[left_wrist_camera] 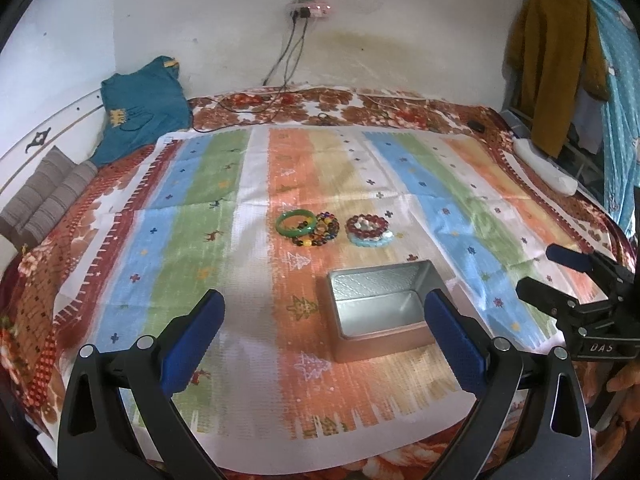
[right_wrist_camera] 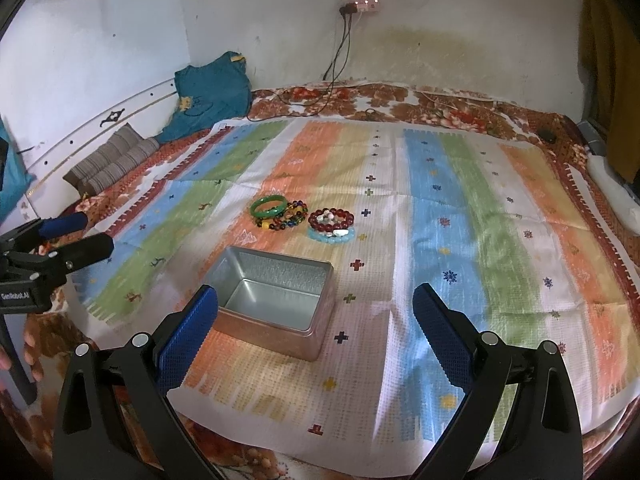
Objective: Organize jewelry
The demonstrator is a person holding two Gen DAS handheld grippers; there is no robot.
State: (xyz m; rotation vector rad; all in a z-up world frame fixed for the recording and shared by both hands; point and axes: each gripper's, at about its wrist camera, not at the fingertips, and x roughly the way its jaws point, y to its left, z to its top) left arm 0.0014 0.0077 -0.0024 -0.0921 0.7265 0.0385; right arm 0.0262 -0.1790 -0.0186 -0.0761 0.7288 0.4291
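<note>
While both grippers hang back over the near edge of the striped cloth [left_wrist_camera: 248,184], nothing has gone into the metal tin [right_wrist_camera: 276,304] yet; it sits open and empty. The left gripper [left_wrist_camera: 324,328] has its fingers spread wide and holds nothing, and the right gripper [right_wrist_camera: 316,320] is just as wide and just as empty. Beyond the tin, the jewelry lies in two touching clusters: a green bangle [right_wrist_camera: 269,206] leaning on mixed-colour beads [right_wrist_camera: 290,218], and beside them red beads [right_wrist_camera: 331,218] stacked on a pale blue bracelet [right_wrist_camera: 331,236]. The likely first move is a reach over the tin. Best to pinch one ring at its outer rim, since the pieces overlap and neighbours could drag along. Room is generous on all sides; only the tin's raised walls stand in the path.
</note>
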